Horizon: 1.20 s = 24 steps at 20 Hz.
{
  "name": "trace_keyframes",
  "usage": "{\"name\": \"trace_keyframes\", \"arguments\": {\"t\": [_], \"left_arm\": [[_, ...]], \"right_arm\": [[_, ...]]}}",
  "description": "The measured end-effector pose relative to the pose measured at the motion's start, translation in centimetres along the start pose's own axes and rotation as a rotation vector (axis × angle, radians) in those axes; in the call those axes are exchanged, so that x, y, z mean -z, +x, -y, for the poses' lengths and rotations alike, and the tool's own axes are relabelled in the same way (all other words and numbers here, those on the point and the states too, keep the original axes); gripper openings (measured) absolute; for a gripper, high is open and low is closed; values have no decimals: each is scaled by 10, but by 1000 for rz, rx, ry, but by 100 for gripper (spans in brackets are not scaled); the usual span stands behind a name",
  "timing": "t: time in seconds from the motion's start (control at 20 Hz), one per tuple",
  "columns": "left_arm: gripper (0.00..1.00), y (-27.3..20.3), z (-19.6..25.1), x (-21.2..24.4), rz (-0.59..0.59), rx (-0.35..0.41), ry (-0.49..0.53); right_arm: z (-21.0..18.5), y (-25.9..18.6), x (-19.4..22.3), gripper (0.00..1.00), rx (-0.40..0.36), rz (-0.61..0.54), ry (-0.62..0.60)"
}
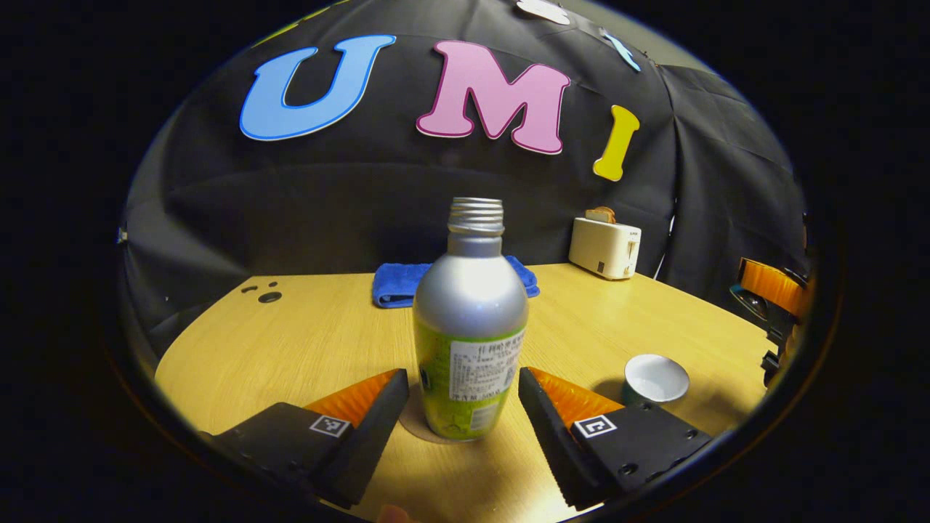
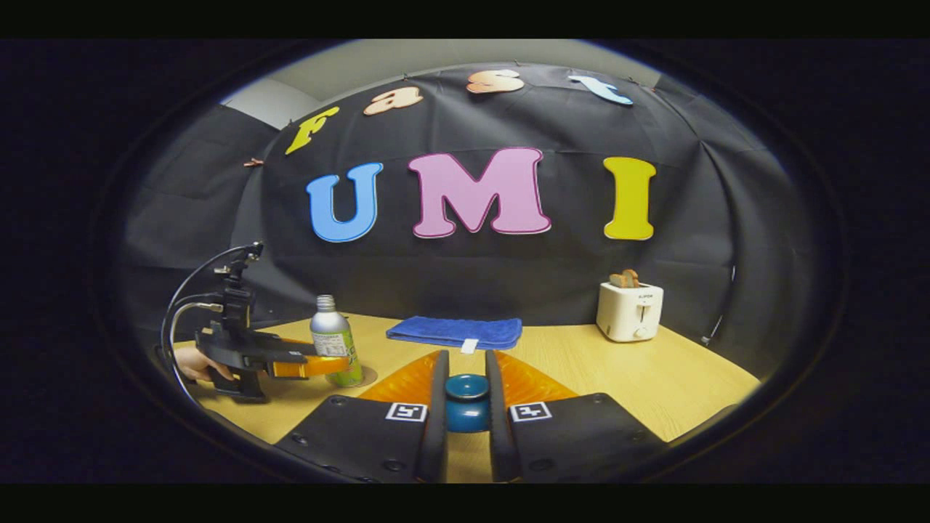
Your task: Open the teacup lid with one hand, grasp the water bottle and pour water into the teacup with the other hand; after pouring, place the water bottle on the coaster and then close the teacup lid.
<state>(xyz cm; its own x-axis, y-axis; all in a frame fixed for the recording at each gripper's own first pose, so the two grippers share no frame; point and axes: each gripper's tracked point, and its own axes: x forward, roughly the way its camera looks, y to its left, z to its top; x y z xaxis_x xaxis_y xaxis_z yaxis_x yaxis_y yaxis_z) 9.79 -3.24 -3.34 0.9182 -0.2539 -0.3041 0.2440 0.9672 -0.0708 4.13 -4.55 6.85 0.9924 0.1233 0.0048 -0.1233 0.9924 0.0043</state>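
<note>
Counts: one water bottle (image 1: 470, 327), one coaster (image 1: 421, 425), one teacup (image 1: 654, 380), one teacup lid (image 2: 466, 402), one blue towel (image 1: 398, 284), one toaster (image 1: 605, 247), two grippers.
Left gripper (image 1: 463, 407): its fingers stand wide apart on either side of the bottle's base, a gap showing on each side, touching nothing; in the right gripper view a hand (image 2: 190, 363) holds it at the table's left.
Water bottle: silver, uncapped, with a green label; it stands upright on the round coaster, between the left gripper's fingers; whether any water is inside cannot be told.
Teacup: uncovered, standing on the table right of the bottle, white inside; whether it holds water cannot be told.
Right gripper (image 2: 465, 407): narrow, both fingers pressed on the dark blue teacup lid, held above the table.
Toaster contents: something brown, toast by the look of it, stands in the slot (image 2: 624, 278).
Surface: a light wooden table (image 1: 305, 349); the folded towel lies at its back edge behind the bottle, the toaster at the back right.
Room: a black cloth wall (image 1: 305, 203) hangs behind the table.
</note>
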Motion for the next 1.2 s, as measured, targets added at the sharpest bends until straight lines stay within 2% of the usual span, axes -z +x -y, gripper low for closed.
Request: {"name": "trace_keyframes", "arguments": {"t": [0.15,0.2,0.25,0.3,0.35,0.45,0.55,0.65,0.7,0.75,0.8,0.95,1.0,1.05,1.2], "left_arm": [[96,-18,4,7,-20,14,-22],[96,-26,6,8,-20,20,-29],[96,-36,8,8,-14,22,-32],[96,-45,8,5,0,19,-32],[96,-56,8,2,20,13,-32],[96,-79,4,-9,76,-10,-36],[96,-104,-5,-21,131,-58,-15],[96,-127,-7,-33,181,-87,19],[96,-138,-7,-39,207,-95,23],[96,-147,-6,-43,226,-97,18],[96,-155,-6,-47,243,-97,7],[96,-169,3,-54,290,-71,-21],[96,-171,4,-57,300,-66,-21],[96,-172,4,-57,305,-63,-16],[95,-174,7,-59,314,-53,-9]], "right_arm": [[-8,8,-3,27,-21,10,8],[-11,12,-5,30,-28,17,5],[-15,17,-4,27,-37,21,4],[-18,23,-3,30,-44,21,5],[-21,30,2,27,-50,14,8],[-32,44,18,30,-77,-23,29],[-40,58,39,24,-102,-73,52],[-41,69,53,30,-104,-103,56],[-41,73,60,30,-101,-118,52],[-41,76,67,23,-100,-136,48],[-41,78,76,27,-99,-161,44],[-45,81,103,27,-98,-236,22],[-47,81,108,24,-98,-249,11],[-46,81,107,27,-91,-240,-1],[-49,81,107,27,-88,-245,-20]]}}
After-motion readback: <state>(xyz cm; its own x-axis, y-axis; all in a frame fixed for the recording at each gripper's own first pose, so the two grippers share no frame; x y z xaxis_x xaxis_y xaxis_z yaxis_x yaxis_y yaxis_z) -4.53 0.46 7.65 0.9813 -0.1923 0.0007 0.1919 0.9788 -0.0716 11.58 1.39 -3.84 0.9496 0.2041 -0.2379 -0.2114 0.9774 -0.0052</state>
